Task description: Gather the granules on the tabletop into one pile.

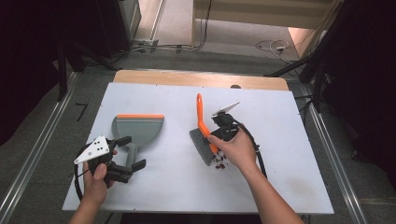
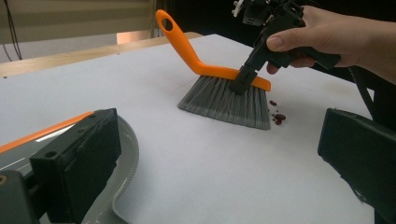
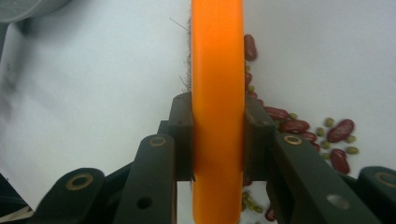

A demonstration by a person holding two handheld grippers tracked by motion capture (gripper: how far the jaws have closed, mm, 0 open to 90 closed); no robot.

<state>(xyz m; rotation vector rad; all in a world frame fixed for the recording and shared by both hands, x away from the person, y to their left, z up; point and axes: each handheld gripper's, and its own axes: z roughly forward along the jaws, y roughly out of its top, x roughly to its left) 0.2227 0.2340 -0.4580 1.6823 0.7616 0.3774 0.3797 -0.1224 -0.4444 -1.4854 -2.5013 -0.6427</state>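
Nearest me, left tool (image 1: 125, 157) sits low at the surface's (image 1: 159, 186) front edge, jaws spread wide with nothing between them; the grey handle of the dustpan (image 1: 137, 128) runs between them in the high view, so I judge I am lined up to take it. That dustpan lies flat, its orange lip pointing away from me, well apart from the mess, waiting to receive it. Further in, my right tool (image 3: 218, 140) is clamped on the orange back of the hand brush (image 2: 219, 88), one jaw on each side, which keeps the bristles pointing down onto the surface. Beside those bristles, on the side away from the dustpan, lies a small scatter of red beans and smaller green ones (image 3: 303, 128). Holding the brush there makes sense to me: a stroke toward the dustpan would push them across the bare white sheet between. Its looped handle rises toward the far edge.
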